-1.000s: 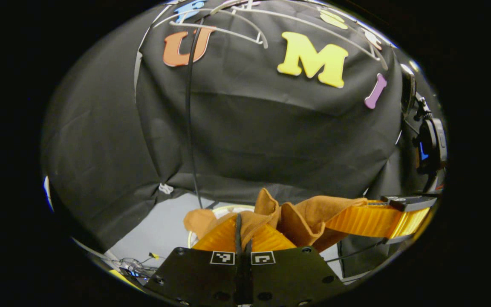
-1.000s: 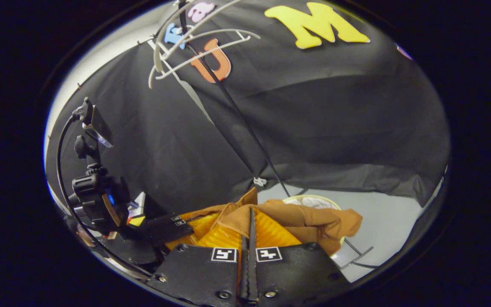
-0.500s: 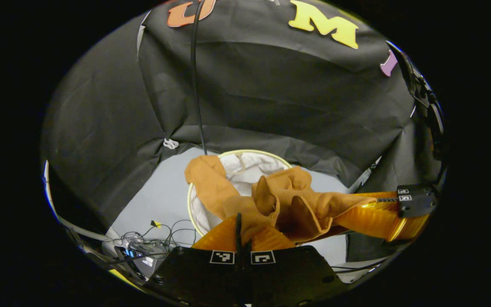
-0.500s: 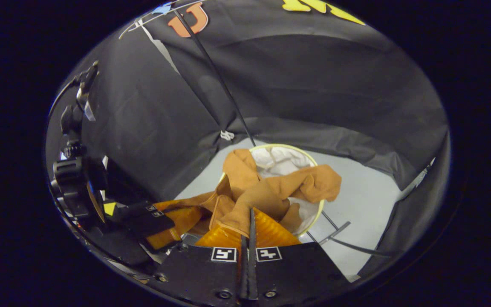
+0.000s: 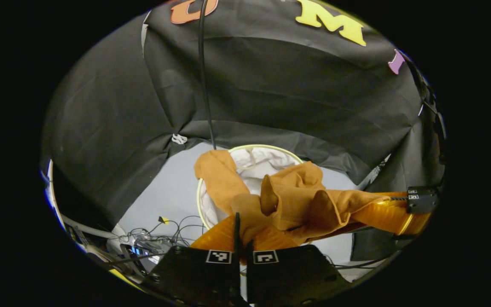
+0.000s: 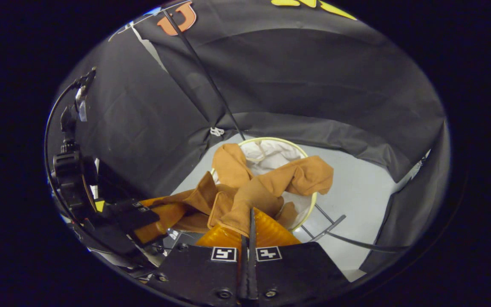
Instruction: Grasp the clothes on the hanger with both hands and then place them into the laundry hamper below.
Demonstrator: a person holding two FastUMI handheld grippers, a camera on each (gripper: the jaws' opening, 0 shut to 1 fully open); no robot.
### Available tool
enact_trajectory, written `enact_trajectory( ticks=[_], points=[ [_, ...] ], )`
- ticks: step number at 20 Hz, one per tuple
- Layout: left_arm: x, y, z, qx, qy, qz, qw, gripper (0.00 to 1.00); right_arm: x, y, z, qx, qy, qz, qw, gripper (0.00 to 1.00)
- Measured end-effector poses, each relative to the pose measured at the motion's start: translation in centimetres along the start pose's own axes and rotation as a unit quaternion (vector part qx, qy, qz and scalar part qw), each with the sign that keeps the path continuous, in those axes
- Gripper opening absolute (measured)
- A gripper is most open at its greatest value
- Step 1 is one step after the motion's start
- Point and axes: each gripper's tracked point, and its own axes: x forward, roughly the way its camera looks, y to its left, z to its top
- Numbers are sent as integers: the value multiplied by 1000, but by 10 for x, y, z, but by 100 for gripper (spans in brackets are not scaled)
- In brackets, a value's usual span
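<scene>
A brown garment [image 5: 288, 196] is bunched between both grippers, just above a white laundry hamper [image 5: 249, 147] with a pale rim. One sleeve hangs into the hamper's mouth on the left. My left gripper [image 5: 239, 221] is shut on the cloth's near fold, with a thin gap showing between its base blocks. The right gripper [image 5: 377, 213] holds the other end at the right. In the right gripper view, my right gripper [image 6: 252, 217] is shut on the garment [image 6: 262, 187] above the hamper [image 6: 271, 139]. The left gripper [image 6: 164, 213] sits lower left, with cloth draped over it.
A thin black stand pole [image 5: 205, 85] rises from behind the hamper, and its feet [image 6: 335, 226] spread over the grey floor to the right. Loose cables and a small device [image 5: 151, 238] lie on the floor at the lower left. Black cloth walls close in behind.
Both grippers have come down with the garment, from hanger height to just over the hamper. The hangers have left the top of both views. The left gripper's base blocks have parted slightly.
</scene>
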Motion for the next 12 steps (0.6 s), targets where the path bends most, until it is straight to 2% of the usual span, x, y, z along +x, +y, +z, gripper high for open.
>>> enact_trajectory(
  ticks=[1,2,4,5,6,7,8,12],
  points=[
    [-1,1,2,-6,-9,1,1000,5,-4,0,5,1,-5,-3,1000,5],
    [-3,1,7,-8,-15,0,1000,36,-4,-6,12,2,-16,-15,1000,7],
    [-10,9,17,1,-28,16,999,99,-3,-18,24,-2,-35,-35,999,55],
    [-14,12,18,5,-31,20,999,97,-1,-24,25,-3,-42,-45,998,78],
    [-18,10,17,3,-31,16,999,97,-3,-27,25,-2,-47,-50,998,82],
    [-18,11,14,3,-33,13,999,98,-7,-28,28,-1,-55,-52,997,78],
    [-24,12,16,4,-39,12,999,100,-15,-27,30,-2,-60,-55,997,78],
    [-49,9,29,23,-67,10,997,98,-49,-30,43,-23,-102,-72,992,78]
  ],
)
